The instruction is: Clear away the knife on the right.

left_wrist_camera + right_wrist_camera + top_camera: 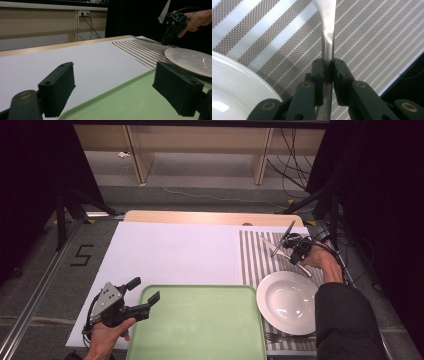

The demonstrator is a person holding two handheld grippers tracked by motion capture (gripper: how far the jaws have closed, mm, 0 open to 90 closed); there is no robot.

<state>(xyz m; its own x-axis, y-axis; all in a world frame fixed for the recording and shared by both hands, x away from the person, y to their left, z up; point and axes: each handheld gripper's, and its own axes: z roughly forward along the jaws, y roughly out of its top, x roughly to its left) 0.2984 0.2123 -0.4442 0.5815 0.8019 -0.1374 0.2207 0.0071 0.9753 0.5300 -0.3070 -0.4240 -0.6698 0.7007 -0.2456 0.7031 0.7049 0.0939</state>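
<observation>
The right gripper (327, 72) has its 2 fingers (317, 75) clamped on the thin handle of a piece of metal cutlery (327, 30), probably a spoon or knife, over the striped placemat (252, 257) just beyond the white plate (287, 301). The left gripper (113, 92) hangs wide open and empty at the near-left edge of the green tray (200, 325) on the bench (165, 250). The hold is narrow: the smooth handle could pivot or slip out and clatter onto the plate.
</observation>
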